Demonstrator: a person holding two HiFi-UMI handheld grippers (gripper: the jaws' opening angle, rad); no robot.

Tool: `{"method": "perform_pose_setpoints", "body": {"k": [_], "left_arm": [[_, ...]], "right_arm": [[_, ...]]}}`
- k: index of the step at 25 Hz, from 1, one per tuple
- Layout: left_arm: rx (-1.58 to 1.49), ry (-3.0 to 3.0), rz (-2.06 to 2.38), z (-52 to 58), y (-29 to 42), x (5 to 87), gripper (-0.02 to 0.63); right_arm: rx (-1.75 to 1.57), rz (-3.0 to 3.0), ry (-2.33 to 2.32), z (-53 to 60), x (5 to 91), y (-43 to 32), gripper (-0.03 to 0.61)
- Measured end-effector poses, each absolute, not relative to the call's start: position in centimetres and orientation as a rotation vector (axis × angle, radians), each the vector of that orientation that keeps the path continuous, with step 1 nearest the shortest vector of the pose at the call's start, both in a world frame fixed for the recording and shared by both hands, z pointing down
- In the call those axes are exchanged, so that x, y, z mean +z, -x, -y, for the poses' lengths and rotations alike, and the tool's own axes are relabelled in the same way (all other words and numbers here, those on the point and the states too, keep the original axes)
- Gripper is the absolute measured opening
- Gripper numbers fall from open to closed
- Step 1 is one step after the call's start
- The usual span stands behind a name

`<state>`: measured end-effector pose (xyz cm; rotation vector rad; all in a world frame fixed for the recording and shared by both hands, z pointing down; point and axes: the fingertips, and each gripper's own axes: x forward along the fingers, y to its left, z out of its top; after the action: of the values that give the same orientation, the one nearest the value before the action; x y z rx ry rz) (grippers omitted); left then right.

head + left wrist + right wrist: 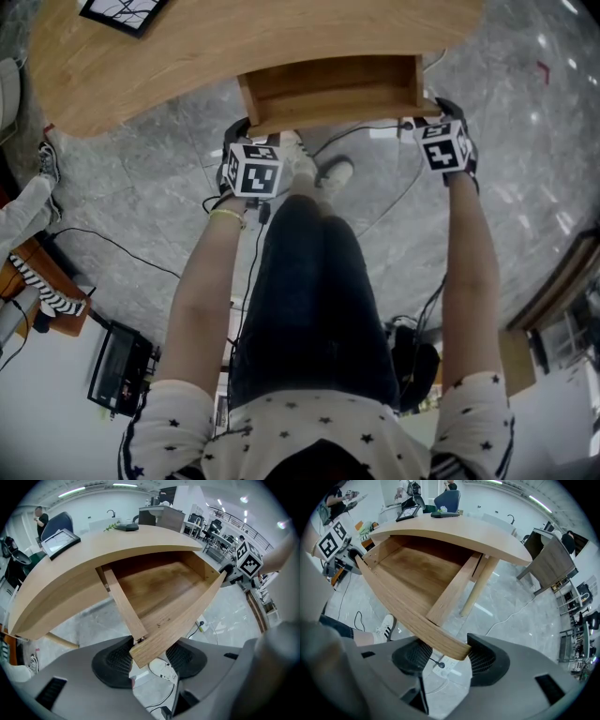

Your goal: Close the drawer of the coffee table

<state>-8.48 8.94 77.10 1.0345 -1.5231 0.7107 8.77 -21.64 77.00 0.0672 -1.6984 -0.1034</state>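
1. Upper centre of the head view: the drawer (333, 89) sticks out of the coffee table (187, 66) toward me, empty, open side up. Its front board runs left-right across the frame. The slide axis runs up-down, so closing = a push toward frame top.
2. Same view: left gripper (242, 141) is at the front's left corner and right gripper (436, 120) at its right corner, both pointing down. One per corner prob. keeps the push even, so the drawer shouldn't skew on its runners.
3. Left gripper view: left gripper (149, 660) is at lower centre, jaws wide and pinching the end of the front board. Wood fills the gap pad to pad. The board runs from there up to mid-right, the drawer (159, 592) is bare inside, and the coffee table (70, 569) arcs over it.
4. Right gripper view: mirror pic. Right gripper (449, 658) is at lower centre, jaws also spread wide and clamped on the board's other end. The board runs from there to upper left. A table leg (480, 585) stands behind, right of centre.
5. My read: the drawer is well out, so the close isn't done yet. Gripping the board, not just butting it, gives me control of the slide.
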Motion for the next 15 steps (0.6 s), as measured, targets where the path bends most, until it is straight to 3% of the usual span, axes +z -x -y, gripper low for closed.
{"method": "perform_pose_setpoints", "body": {"k": [15], "left_arm": [[0.705,-1.047,1.551,-7.9,10.3,76.8,0.222]], "right_arm": [[-0.105,1.704,-0.064,22.7,76.8,-7.0,0.242]]}}
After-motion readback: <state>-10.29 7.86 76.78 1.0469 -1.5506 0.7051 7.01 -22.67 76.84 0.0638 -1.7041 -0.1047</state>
